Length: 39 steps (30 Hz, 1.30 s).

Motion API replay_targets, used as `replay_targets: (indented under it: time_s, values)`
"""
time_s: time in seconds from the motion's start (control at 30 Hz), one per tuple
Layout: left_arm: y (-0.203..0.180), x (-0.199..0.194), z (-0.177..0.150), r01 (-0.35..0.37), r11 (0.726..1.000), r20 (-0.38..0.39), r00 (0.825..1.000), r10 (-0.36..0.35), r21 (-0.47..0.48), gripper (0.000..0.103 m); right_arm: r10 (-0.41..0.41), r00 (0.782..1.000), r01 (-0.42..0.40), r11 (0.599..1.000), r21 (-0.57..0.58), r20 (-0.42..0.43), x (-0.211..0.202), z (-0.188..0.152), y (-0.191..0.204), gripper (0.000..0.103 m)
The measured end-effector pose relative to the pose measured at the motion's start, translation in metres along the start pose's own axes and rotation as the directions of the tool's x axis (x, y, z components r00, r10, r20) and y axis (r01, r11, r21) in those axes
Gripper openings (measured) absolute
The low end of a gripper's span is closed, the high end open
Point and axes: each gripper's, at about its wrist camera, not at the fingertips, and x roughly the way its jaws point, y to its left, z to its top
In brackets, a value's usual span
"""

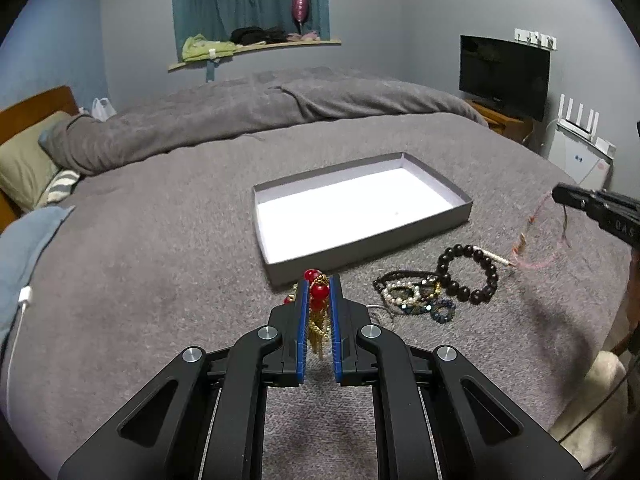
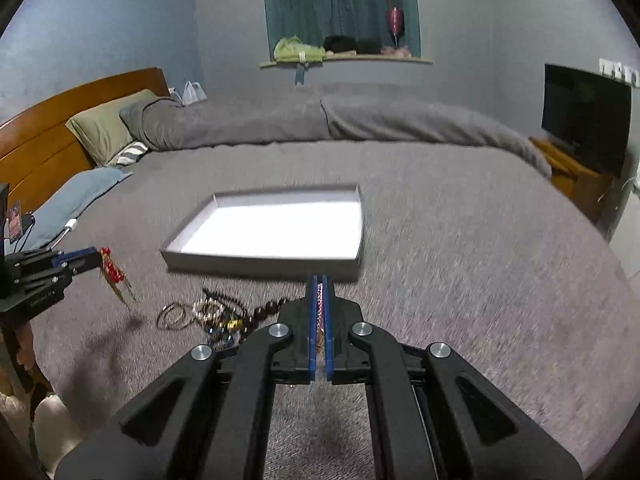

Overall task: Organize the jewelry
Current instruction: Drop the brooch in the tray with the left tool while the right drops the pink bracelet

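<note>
Jewelry: the left claw (image 1: 320,292) clamps a gold tassel chain with glossy red beads (image 1: 319,291); the right claw (image 2: 319,292) pinches a thin pink braided cord (image 2: 319,300). Dark round-bead bracelet (image 1: 468,276) and pearl strands (image 1: 404,292) lie tangled on the fuzzy grey bed (image 1: 160,280), near the shallow white-lined cardboard tray (image 1: 368,246)

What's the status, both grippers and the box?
Left gripper shut on red-bead gold piece. Right gripper shut on pink strand. Gray box holds nothing, path clear.
</note>
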Motion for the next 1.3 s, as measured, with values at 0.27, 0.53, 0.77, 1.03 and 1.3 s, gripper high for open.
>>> replay_targets:
  time_s: [0.27,0.53,0.77,1.03,1.3]
  values:
    - [0.009,-0.001,0.039,0.032,0.999,0.022,0.999,-0.032,0.013,0.011,-0.005,1.0,0.006,0.999,-0.037,0.029,0.009,0.032,0.003,0.003]
    - [0.03,0.045,0.087,0.082,0.997,-0.017,0.996,-0.082,0.01,0.011,0.037,0.999,-0.037,0.999,-0.03,-0.007,0.063,0.084,0.006,0.003]
    - [0.046,0.108,0.128,0.066,0.997,-0.089,0.994,-0.063,0.032,0.011,0.048,0.998,-0.048,0.999,-0.009,-0.042,0.13,0.119,0.006,0.003]
    - [0.059,0.185,0.143,0.066,0.998,-0.202,0.977,-0.063,0.009,0.011,0.008,0.993,-0.01,1.0,-0.018,-0.115,0.211,0.122,0.001,0.003]
    - [0.049,0.24,0.132,0.031,0.999,-0.274,0.961,-0.023,0.025,0.011,-0.027,0.989,0.023,0.999,-0.032,-0.145,0.247,0.117,0.006,0.003]
